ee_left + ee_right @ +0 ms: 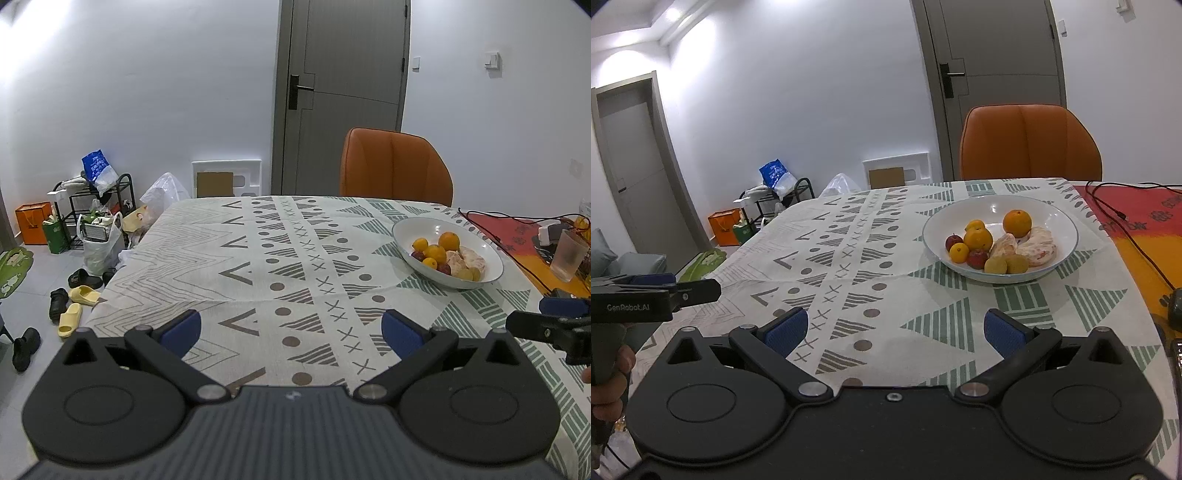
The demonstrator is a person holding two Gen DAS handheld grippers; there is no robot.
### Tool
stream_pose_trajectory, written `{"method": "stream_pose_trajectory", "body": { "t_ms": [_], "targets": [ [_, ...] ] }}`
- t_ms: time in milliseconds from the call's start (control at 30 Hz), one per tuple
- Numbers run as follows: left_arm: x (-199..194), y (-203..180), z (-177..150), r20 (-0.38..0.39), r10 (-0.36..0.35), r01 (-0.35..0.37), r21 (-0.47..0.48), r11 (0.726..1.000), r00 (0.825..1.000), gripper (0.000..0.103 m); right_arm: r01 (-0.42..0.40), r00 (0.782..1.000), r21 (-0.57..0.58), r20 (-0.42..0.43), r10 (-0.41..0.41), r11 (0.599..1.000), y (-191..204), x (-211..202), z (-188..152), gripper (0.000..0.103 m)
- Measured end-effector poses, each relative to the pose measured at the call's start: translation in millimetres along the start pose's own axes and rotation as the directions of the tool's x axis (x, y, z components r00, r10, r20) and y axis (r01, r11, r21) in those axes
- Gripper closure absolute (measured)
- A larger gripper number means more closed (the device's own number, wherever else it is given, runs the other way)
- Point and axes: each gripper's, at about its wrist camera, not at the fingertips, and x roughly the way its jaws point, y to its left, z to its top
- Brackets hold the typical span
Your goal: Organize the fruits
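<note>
A white bowl [1056, 218] stands on the patterned tablecloth [871, 258] and holds several fruits: oranges [1017, 222], small red fruits [977, 258], yellow-green fruits [995, 265] and peeled pomelo pieces [1038, 245]. The bowl also shows in the left wrist view [410, 230], far right. My right gripper [893, 334] is open and empty, above the cloth in front of the bowl. My left gripper [291, 330] is open and empty, over the cloth left of the bowl. The right gripper shows at the left view's right edge [546, 325].
An orange chair [1030, 144] stands behind the table. A red-orange mat [1137, 229] with black cables lies right of the bowl. A frosted cup [570, 254] and chargers sit at the far right. Shoes, bags and a rack [99, 206] clutter the floor left.
</note>
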Motion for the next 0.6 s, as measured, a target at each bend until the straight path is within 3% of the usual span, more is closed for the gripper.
{"method": "stream_pose_trajectory", "body": {
  "t_ms": [600],
  "targets": [
    [-1.0,-1.6,-0.1,0.003,0.0,0.0,0.005,1.0,1.0,0.0,0.003,1.0,0.0,0.0,-0.003,1.0,-0.5,-0.3,0.3,0.0]
  ]
}}
